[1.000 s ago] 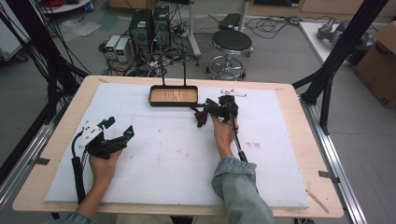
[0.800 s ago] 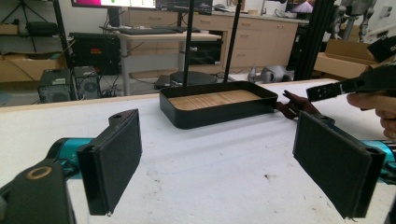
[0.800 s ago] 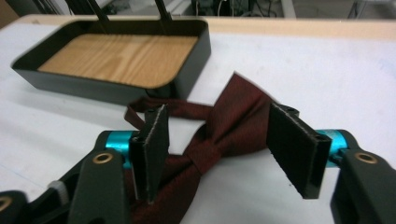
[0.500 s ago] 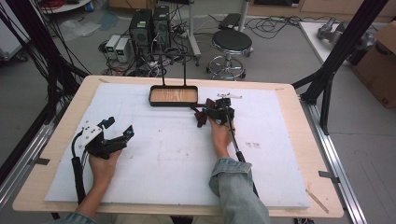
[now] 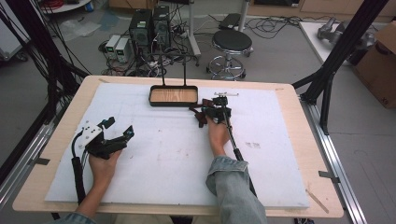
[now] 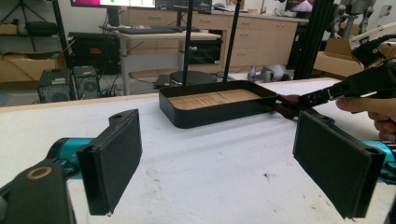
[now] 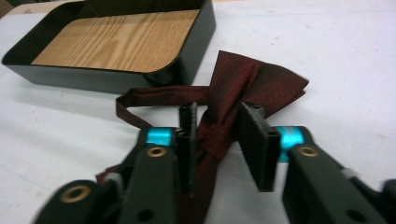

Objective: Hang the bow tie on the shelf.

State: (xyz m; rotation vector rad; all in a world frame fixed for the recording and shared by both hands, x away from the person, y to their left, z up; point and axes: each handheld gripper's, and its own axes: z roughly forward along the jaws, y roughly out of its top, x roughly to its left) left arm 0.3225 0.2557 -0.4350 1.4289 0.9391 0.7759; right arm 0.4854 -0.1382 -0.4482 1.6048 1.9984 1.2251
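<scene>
A dark red bow tie (image 7: 252,79) lies on the white mat just right of a black tray (image 7: 93,77) with a wooden floor. My right gripper (image 7: 217,116) has its jaws around the tie's knot. They have just been closing, and both pads now press on the fabric. From above, the right gripper (image 5: 208,112) sits over the bow tie (image 5: 201,120) beside the tray (image 5: 173,103). My left gripper (image 5: 119,128) rests at the mat's left side, open and holding nothing. In the left gripper view its pads (image 6: 116,163) stand wide apart, facing the tray (image 6: 219,114) and the bow tie (image 6: 285,100).
Two thin black rods (image 5: 184,77) rise behind the tray. The white mat (image 5: 280,154) covers most of the wooden table. Beyond the far edge stand a stool (image 5: 232,42), computer boxes (image 5: 149,23) with cables, and black frame posts (image 5: 336,60) at the right.
The right gripper's jaws have narrowed onto the bow tie's knot, and the hand has shifted slightly left toward the tray. The left gripper has stayed where it was.
</scene>
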